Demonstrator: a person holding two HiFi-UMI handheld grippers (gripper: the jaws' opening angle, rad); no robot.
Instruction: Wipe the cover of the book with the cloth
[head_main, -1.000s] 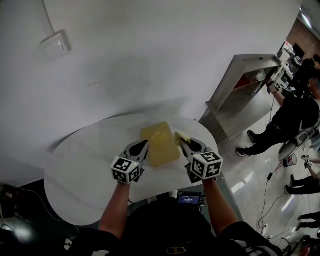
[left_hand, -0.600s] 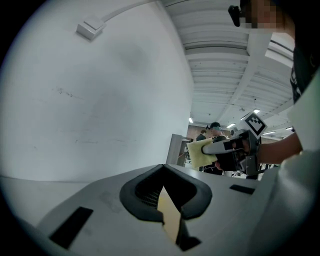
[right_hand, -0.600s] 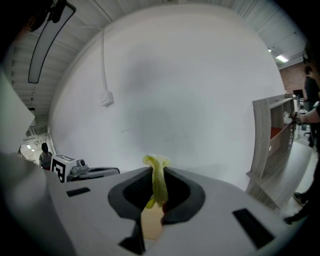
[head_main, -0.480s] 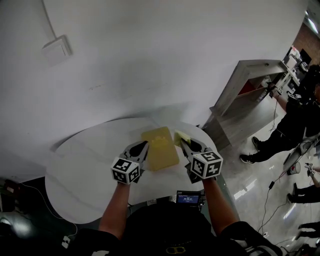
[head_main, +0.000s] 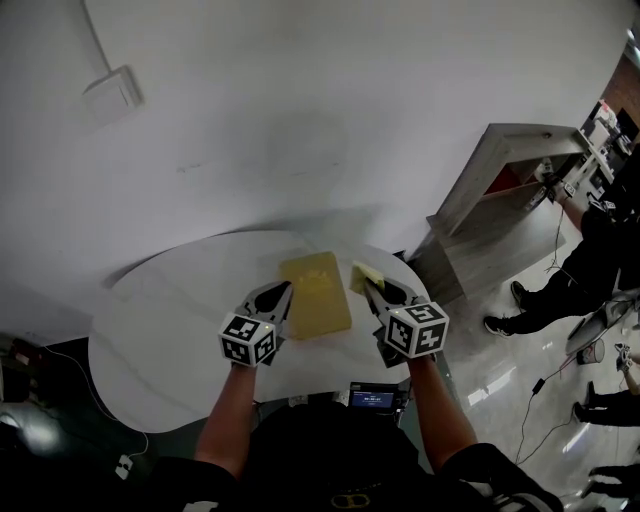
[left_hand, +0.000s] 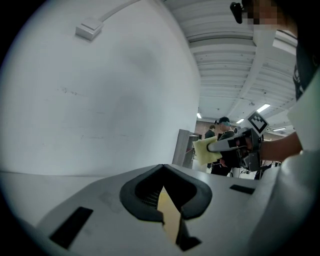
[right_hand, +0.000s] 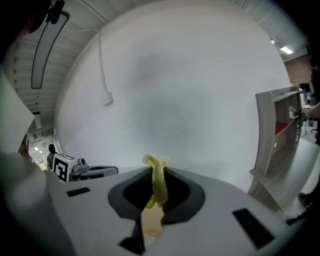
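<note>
Book (head_main: 316, 293) lies flat, long axis pointing away

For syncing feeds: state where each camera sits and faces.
Head view: on the head, looking down at table, book, forearms, left gripper, right gripper.
Left gripper view: on that gripper, facing the wall; jaws pinch the book.
Right gripper view: on that gripper, facing the wall; jaws pinch the cloth.
Shared: each gripper view shows the other gripper.

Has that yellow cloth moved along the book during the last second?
No. The cloth, pinched in the right gripper, lies at the book's upper right edge, as near the table's far rim as before.
</note>
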